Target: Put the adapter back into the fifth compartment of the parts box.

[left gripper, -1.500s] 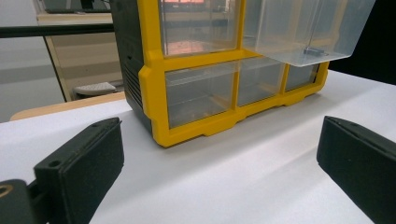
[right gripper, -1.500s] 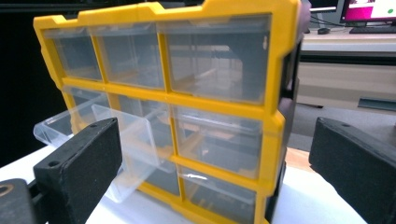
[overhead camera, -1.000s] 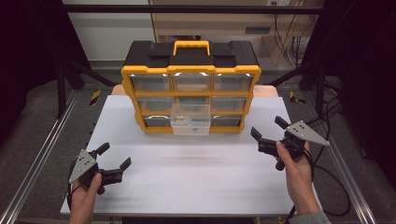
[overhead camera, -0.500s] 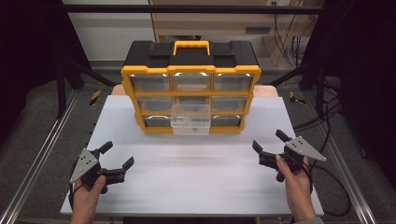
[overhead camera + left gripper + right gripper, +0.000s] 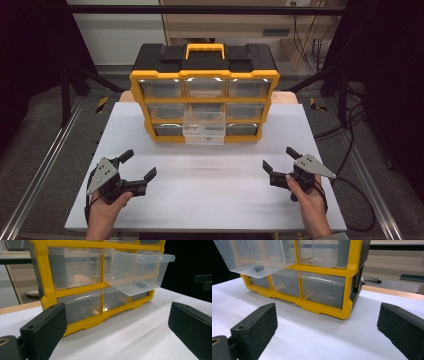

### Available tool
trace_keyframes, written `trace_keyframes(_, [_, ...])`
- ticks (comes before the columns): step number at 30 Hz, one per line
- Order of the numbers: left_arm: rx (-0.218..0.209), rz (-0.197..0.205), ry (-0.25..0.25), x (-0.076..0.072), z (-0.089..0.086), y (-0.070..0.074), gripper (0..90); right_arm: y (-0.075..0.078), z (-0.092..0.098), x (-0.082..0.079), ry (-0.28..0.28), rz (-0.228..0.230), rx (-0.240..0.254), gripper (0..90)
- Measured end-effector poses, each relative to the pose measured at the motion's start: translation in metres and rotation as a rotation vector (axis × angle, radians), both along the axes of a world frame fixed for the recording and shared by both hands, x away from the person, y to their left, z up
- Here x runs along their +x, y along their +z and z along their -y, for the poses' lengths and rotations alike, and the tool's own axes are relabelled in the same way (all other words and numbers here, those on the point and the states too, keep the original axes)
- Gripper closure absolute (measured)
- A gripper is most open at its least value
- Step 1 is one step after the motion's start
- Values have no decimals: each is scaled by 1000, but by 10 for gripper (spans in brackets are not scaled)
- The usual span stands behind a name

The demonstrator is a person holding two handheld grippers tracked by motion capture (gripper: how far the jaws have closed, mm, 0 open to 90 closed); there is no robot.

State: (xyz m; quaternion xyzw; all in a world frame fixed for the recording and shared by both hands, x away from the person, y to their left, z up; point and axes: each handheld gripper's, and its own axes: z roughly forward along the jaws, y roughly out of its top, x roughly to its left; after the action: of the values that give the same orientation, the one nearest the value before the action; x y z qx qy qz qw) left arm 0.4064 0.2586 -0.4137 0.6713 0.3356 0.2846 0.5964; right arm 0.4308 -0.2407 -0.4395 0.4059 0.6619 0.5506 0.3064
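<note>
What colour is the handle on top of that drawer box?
Yellow; the handle sits on the black lid, clearest in the high view.

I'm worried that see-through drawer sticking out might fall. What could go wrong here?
The clear plastic drawer hangs far out of the middle row of the yellow and black organiser box, so a bump could tip it out. A small dark part lies inside it and might spill. The left gripper and right gripper are both open and empty, apart from the box; a hard push might slide the box along the smooth white tabletop.
</note>
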Motion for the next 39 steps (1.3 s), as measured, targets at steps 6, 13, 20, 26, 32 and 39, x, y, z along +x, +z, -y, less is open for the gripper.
trace_keyframes(6, [0, 6, 15, 1, 10, 5, 21, -3, -4, -2, 22, -4, -13, 32])
trace_keyframes(13, [20, -15, 21, 9, 29, 12, 33, -3, -6, -2, 23, -7, -15, 31])
trace_keyframes(20, [22, -39, 47, 16, 51, 14, 48, -3, -5, -3, 15, -2, -12, 30])
trace_keyframes(26, [49, -52, 44, 19, 63, 11, 48, -4, -4, -2, 12, -7, -19, 30])
trace_keyframes(32, [48, -67, 27, 21, 71, 11, 52, -4, -5, -2, 2, -10, -9, 24])
trace_keyframes(39, [49, -71, 1, 23, 82, 20, 54, -4, -5, -3, -9, -10, -10, 22])
